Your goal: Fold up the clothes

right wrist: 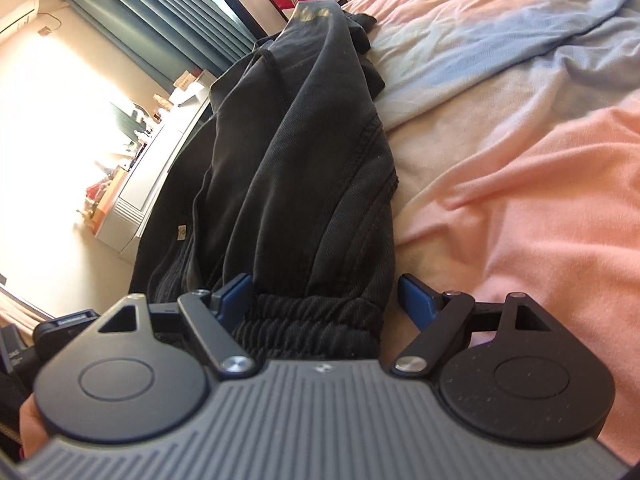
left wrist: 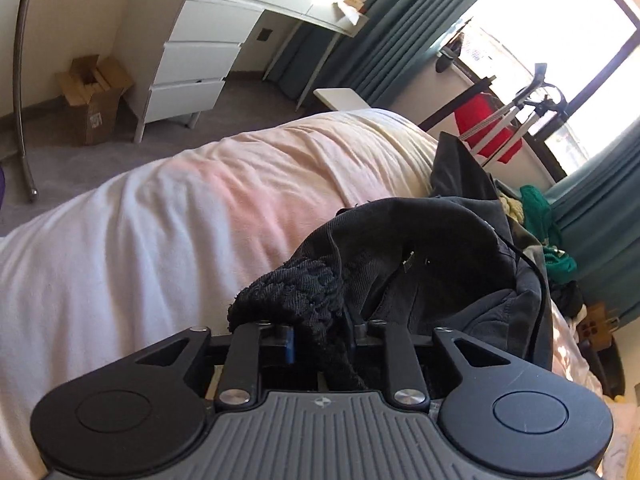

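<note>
A black denim garment [left wrist: 420, 248] lies bunched on the bed's pink and white cover [left wrist: 160, 220]. My left gripper [left wrist: 324, 336] has its jaws close together, shut on the garment's frayed ribbed end [left wrist: 292, 288], which fills the gap between the pads. In the right wrist view the same garment [right wrist: 304, 140] stretches away along the bed [right wrist: 520, 160]. Its black elastic band [right wrist: 312, 328] sits between the wide jaws of my right gripper [right wrist: 326, 300]. The left blue pad [right wrist: 236, 296] touches the cloth. The right pad [right wrist: 416, 300] stands apart from it.
A heap of green and dark clothes [left wrist: 540, 216] lies at the bed's far right. Beyond the bed stand white drawers [left wrist: 196, 56], a cardboard box [left wrist: 94, 96], a curved metal pole [left wrist: 18, 80] and a drying rack with a red item [left wrist: 488, 124] by teal curtains [left wrist: 400, 20].
</note>
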Tool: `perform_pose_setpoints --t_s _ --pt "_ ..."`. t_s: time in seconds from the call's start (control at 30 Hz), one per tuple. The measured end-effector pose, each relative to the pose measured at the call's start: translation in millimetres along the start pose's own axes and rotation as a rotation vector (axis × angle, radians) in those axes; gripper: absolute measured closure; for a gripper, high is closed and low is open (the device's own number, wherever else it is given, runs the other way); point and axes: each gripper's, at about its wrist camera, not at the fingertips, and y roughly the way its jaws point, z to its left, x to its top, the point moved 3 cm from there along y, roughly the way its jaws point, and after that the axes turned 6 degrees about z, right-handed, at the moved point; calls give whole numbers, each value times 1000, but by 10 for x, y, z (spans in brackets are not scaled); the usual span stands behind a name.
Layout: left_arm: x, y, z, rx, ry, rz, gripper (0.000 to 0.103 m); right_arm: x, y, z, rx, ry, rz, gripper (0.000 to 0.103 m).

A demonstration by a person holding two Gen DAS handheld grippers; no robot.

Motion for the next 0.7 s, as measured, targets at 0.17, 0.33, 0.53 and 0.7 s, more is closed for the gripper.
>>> perform_pose_setpoints --t_s 0.17,0.33,0.53,0.7 --pt "-142 -334 -64 -31 71 -31 33 17 -13 20 -14 -34 -34 21" --pt "-83 -635 -101 45 105 -192 5 60 53 58 -20 -50 -33 20" --pt "56 -166 -197 91 134 -66 7 21 156 149 -35 -103 -25 8" --pt "56 176 -164 133 151 22 18 -11 274 153 -19 -131 -16 9"
